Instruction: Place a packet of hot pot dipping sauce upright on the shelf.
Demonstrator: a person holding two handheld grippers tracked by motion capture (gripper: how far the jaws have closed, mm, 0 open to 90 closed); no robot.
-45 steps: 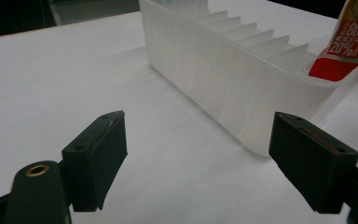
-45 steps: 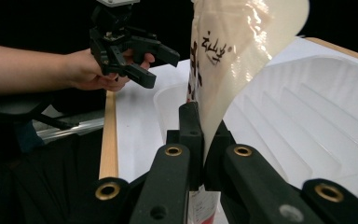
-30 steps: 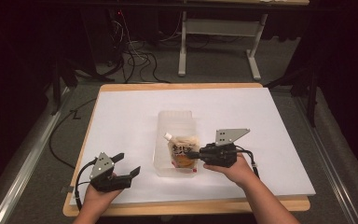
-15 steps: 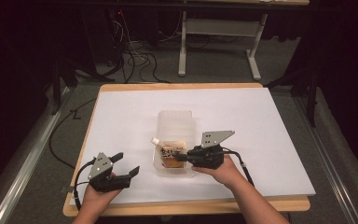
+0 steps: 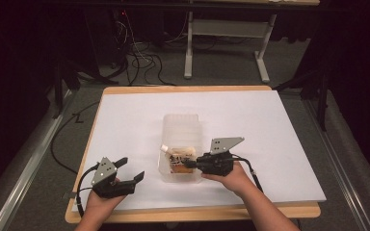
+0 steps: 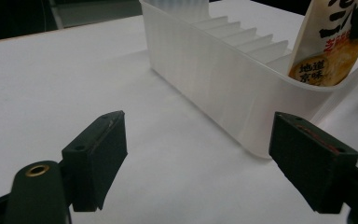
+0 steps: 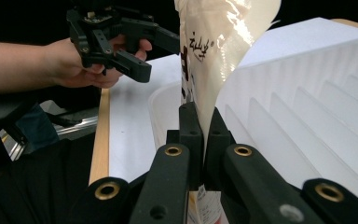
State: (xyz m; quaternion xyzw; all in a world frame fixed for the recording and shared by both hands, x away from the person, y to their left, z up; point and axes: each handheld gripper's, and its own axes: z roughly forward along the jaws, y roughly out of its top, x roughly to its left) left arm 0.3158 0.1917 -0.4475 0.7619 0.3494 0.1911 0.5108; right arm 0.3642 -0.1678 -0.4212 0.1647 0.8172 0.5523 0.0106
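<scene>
A clear plastic bin [image 5: 180, 126] with ribbed walls stands mid-table on the white sheet. A cream food pouch [image 5: 180, 160] with dark and orange print sits at the bin's near end. My right gripper [image 5: 191, 163] is shut on the pouch's edge from the right; in the right gripper view the jaws pinch the pouch [image 7: 214, 56] beside the bin wall [image 7: 317, 107]. My left gripper [image 5: 129, 169] rests open near the table's front left, nothing between its jaws. In the left gripper view the bin [image 6: 214, 79] and the pouch [image 6: 324, 46] lie ahead of the left gripper [image 6: 214, 154].
The white sheet [image 5: 279, 125] covers a wooden table [image 5: 289, 211] whose front edge is just below both hands. Cables [image 5: 139, 60] and a desk frame [image 5: 226, 29] lie on the grey floor beyond the table. A metal rail [image 5: 24, 168] runs along the left.
My right gripper has carried the pouch leftward and lower, into the near end of the bin. The left gripper has stayed where it was, open.
</scene>
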